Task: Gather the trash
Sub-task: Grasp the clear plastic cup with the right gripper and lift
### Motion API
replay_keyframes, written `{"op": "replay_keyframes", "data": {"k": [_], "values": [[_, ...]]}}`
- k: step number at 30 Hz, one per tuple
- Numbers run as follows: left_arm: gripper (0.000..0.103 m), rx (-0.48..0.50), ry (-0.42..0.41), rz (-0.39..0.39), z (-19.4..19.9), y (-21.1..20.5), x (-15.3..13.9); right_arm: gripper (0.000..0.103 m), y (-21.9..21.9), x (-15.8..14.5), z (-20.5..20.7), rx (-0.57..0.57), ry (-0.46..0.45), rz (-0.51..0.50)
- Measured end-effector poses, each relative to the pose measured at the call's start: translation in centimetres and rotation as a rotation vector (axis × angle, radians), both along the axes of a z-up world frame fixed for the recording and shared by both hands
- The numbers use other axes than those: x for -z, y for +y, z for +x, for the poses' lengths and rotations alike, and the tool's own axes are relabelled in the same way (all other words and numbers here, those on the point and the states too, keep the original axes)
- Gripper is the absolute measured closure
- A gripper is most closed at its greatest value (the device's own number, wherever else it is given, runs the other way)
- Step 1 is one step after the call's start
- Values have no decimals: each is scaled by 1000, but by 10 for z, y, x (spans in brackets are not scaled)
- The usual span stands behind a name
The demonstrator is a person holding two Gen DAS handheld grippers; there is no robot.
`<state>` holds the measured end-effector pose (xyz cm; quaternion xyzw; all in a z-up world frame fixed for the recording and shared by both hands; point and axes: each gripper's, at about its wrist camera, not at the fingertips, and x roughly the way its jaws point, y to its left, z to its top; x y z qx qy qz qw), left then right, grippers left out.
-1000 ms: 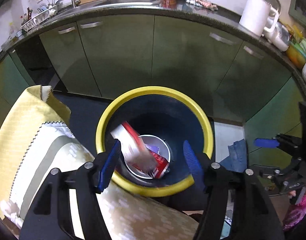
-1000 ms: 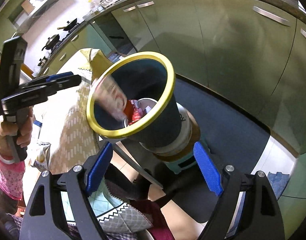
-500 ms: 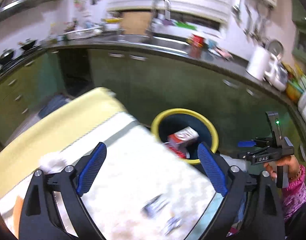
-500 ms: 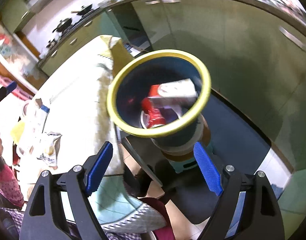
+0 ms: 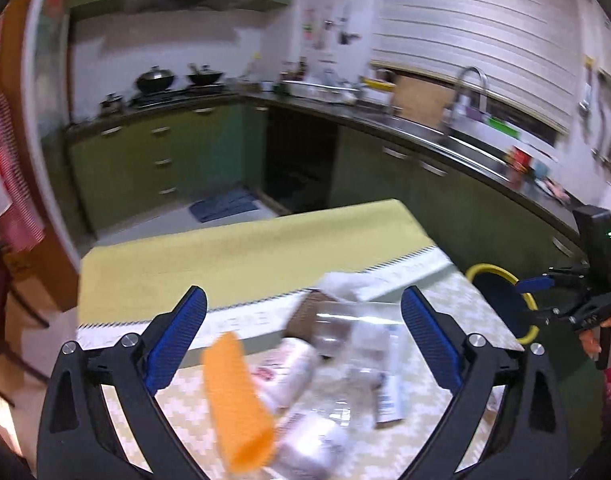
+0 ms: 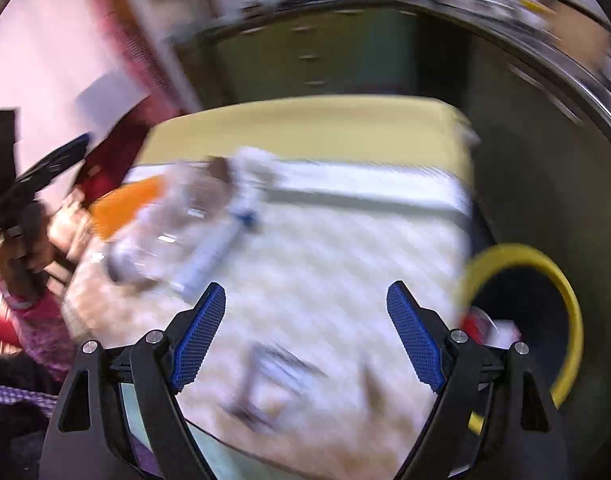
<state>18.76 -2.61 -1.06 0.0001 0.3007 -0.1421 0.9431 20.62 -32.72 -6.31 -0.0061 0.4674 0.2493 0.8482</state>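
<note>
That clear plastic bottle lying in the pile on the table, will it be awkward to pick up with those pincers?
Probably somewhat. The clear bottle lies on its side among wrappers, so it may roll if nudged. It looks see-through and apparently empty, so likely light and apt to dent or slip. The left gripper stands open wide, seemingly enough to span it.

The right wrist view is smeared by motion: the litter pile (image 6: 193,232) on the desk (image 6: 345,264) blurs into pale streaks, and the flat scrap (image 6: 273,376) near the fingers cannot be identified. The yellow-rimmed bin (image 6: 561,280) is partly hidden by one finger. In the left wrist view, the orange item (image 5: 237,400) and the wrappers (image 5: 345,360) are soft, their labels unreadable.
</note>
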Motion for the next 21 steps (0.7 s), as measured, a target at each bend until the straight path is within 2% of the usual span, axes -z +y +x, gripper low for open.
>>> {"op": "replay_keyframes", "data": {"k": [3,5,7,8,9,10,12,19,21], "values": [[10,-48,14,-28,6,21,3,21,51,-4,14,-113,-36,1],[10,-60,30,-40,7,28,5,25,77,3,24,-126,-80,-74],[10,-64,35,-45,8,33,7,34,91,16,41,-134,-88,-138],[10,-63,34,-45,8,35,8,41,95,23,49,-139,-72,-142],[10,-62,33,-44,8,36,8,49,98,32,57,-151,-50,-137],[10,-57,31,-41,7,34,8,52,103,39,65,-170,-38,-131],[10,-50,27,-35,7,32,8,53,102,49,71,-199,-43,-123],[10,-33,39,-16,9,20,11,56,125,60,86,-302,-36,5],[10,-32,43,-15,10,20,12,66,130,64,86,-310,-34,8]]}}
